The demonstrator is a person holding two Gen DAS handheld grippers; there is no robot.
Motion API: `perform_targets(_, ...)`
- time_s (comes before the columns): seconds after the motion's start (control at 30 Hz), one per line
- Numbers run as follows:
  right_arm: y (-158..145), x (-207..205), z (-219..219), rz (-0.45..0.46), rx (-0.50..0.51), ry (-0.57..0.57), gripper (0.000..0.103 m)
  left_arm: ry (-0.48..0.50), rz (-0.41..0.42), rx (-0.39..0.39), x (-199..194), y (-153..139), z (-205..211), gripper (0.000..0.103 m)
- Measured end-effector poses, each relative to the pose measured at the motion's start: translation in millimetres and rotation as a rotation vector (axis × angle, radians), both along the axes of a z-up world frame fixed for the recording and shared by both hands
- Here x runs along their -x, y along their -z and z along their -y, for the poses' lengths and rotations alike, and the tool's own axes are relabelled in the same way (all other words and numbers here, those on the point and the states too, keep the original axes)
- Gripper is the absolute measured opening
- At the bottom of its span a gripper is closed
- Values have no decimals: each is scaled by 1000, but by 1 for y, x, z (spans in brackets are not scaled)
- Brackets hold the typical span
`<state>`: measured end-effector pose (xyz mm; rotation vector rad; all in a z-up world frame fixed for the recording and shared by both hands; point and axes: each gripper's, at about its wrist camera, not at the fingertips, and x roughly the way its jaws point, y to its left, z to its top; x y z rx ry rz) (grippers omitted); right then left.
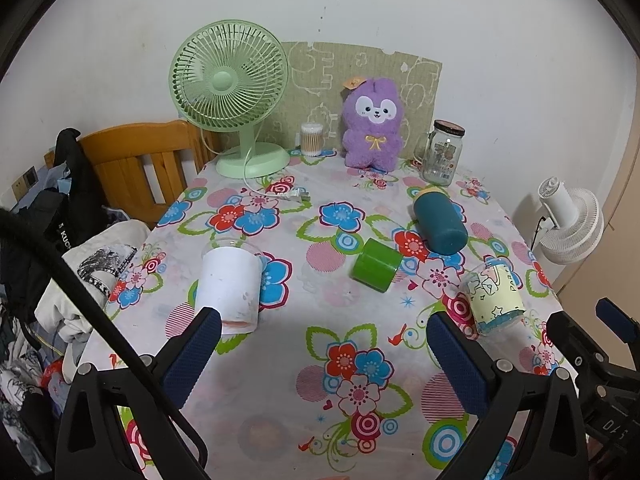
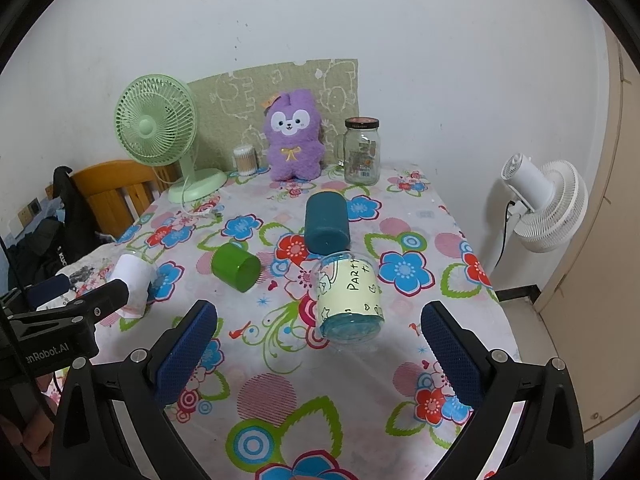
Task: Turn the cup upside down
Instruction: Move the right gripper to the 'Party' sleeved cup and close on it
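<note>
Four cups lying sideways, both grippers, left gripper (image 1: 324, 344) and right gripper (image 2: 319, 334), wide open, holding nothing; could easily roll the party cup (image 2: 349, 298) off-table if nudged.

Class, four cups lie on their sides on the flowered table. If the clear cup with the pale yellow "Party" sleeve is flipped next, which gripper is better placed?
Right. The clear plastic cup with the pale yellow sleeve lies between the open right gripper's fingers; the left gripper points nearer the white paper-sleeved cup.

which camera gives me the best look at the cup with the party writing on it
The right wrist view: the party cup lies on its side, centred ahead, lettering readable. The left wrist view shows it near the right edge, writing cramped.
</note>
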<state>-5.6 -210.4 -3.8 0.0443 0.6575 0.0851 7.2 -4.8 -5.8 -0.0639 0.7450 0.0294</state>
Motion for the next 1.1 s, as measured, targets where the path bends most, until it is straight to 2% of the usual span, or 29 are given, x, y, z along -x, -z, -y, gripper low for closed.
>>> perform_targets(0.3, 20, -33, 12, -58, 14, -1, 103, 30, -70, 15, -30, 18, 12, 103)
perform_targets(0.57, 54, -77, 21, -173, 17, -19, 103, 34, -122, -26, -63, 41, 26, 103)
perform_targets(0.77, 73, -96, 17, -232, 20, -32, 103, 38, -174, -71, -81, 62, 33, 103)
perform_targets(0.9, 82, -106, 15, -260, 28, -31, 101, 35, -200, -73, -90, 72, 34, 103)
perform_targets(0.97, 87, -110, 15, -275, 39, -23, 94, 35, -207, -74, -92, 76, 34, 103)
perform_targets(1.1, 98, -116, 17, -324, 29, -24, 65, 36, -213, -77, -93, 78, 32, 103)
